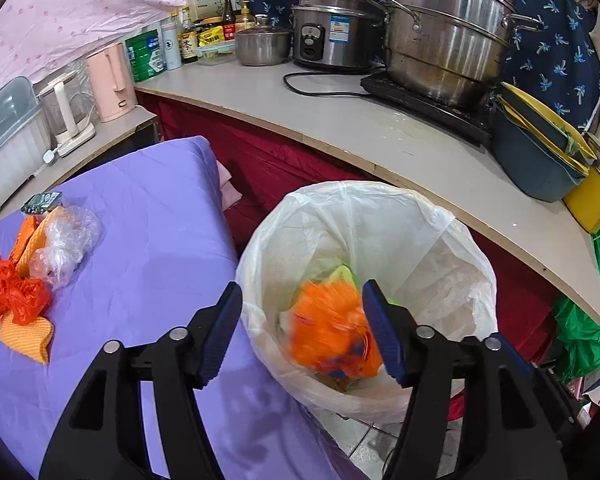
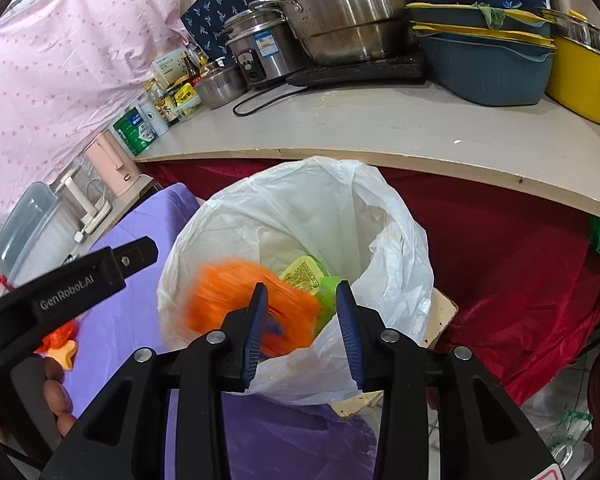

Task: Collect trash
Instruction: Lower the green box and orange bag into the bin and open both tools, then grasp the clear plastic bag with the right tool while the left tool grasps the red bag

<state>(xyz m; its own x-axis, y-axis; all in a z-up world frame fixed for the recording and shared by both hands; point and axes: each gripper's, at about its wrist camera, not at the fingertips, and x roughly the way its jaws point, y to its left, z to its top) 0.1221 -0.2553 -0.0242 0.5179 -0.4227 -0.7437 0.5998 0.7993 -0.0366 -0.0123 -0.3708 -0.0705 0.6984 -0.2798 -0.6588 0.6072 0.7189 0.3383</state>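
A trash bin lined with a white plastic bag stands beside a table with a purple cloth. My left gripper is open above the bin's mouth. A blurred orange wrapper is between its fingers, falling into the bin. My right gripper is open and empty over the bin. The orange wrapper and a green-yellow packet show inside. On the cloth lie an orange plastic bag, a clear plastic bag, yellow-orange cloths and a small green packet.
A curved countertop runs behind the bin with steel pots, a rice cooker, bottles, a blue basin and a yellow container. A pink kettle stands at left. A red curtain hangs under the counter.
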